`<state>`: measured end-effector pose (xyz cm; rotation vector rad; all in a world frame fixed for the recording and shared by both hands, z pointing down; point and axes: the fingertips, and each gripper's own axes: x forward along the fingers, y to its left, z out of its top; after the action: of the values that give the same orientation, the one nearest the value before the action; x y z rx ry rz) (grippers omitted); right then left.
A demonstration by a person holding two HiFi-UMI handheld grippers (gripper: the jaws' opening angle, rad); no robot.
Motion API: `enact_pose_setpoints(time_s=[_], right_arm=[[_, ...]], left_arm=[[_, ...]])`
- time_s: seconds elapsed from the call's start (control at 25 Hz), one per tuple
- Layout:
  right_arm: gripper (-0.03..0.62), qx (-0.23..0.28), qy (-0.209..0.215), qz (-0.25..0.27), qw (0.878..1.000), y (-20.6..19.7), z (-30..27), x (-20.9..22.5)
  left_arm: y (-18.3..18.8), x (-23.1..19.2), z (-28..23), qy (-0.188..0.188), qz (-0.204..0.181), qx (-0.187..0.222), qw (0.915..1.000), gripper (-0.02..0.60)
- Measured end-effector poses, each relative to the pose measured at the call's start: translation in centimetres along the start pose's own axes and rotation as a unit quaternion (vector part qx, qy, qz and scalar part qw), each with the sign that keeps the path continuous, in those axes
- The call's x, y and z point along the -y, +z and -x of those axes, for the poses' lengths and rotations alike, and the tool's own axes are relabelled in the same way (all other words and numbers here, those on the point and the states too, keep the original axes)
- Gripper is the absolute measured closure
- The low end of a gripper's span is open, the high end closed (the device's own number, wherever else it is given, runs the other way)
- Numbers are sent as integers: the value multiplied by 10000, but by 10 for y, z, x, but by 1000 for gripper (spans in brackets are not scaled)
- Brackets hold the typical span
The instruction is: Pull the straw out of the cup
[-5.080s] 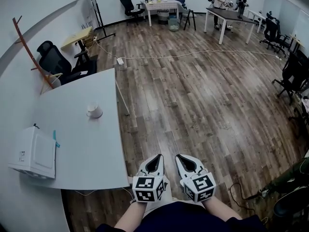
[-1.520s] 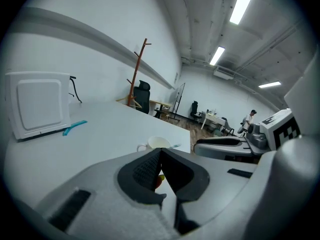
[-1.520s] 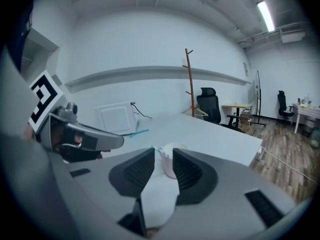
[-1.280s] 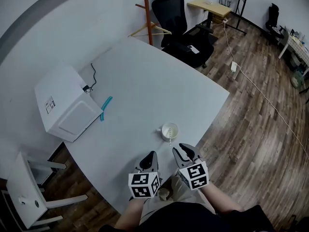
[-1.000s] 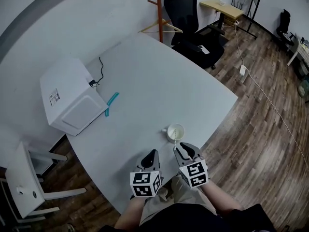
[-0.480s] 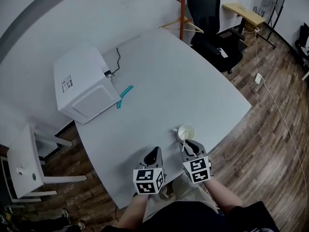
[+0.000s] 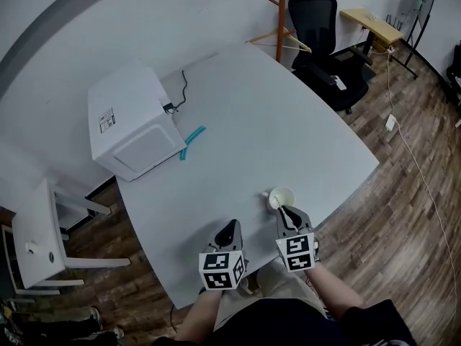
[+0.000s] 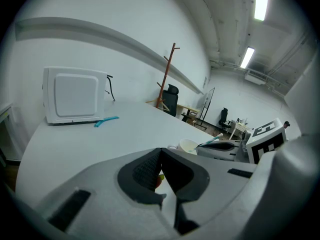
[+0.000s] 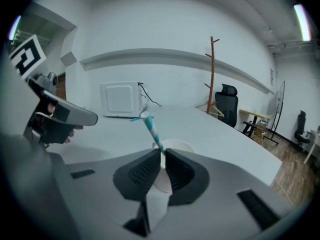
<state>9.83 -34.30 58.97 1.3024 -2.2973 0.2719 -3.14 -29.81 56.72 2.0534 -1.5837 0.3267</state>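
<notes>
A white cup (image 7: 281, 198) stands on the white table (image 7: 238, 150) near its front edge. A teal-and-white striped straw (image 9: 151, 129) leans out of the cup (image 9: 175, 146) toward me. My right gripper (image 7: 289, 216) sits right at the cup's near rim, and in the right gripper view it (image 9: 162, 154) is shut on the straw's lower part. My left gripper (image 7: 229, 231) hovers over the table's edge to the left of the cup, shut with nothing in it (image 8: 160, 151). The left gripper view shows the cup (image 8: 187, 145) and straw (image 8: 215, 140) off to its right.
A white box-shaped appliance (image 7: 133, 128) with a black cord stands at the table's far left, and a teal object (image 7: 191, 135) lies beside it. A white chair (image 7: 43, 236) is at the left; a wooden coat stand (image 7: 279, 9) and black office chair (image 7: 320, 20) stand behind the table.
I have walked up to the table. Over the last second my right gripper moved forward to the cup's rim and now holds the straw. My left gripper stayed beside it.
</notes>
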Motion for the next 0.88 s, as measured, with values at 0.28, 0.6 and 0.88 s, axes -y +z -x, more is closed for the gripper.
enact_pose_setpoints(time_s=[0.28, 0.6, 0.88], right_arm=[[553, 14, -166, 0, 9999, -1, 9, 8], [553, 183, -316, -57, 9993, 8, 25, 6], [553, 562, -515, -162, 9970, 28, 56, 2]], left_arm=[[2, 3, 6, -13, -13, 47, 10000, 569], [2, 8, 18, -113, -124, 68, 9998, 568], [0, 15, 31, -287, -216, 76, 9993, 568]])
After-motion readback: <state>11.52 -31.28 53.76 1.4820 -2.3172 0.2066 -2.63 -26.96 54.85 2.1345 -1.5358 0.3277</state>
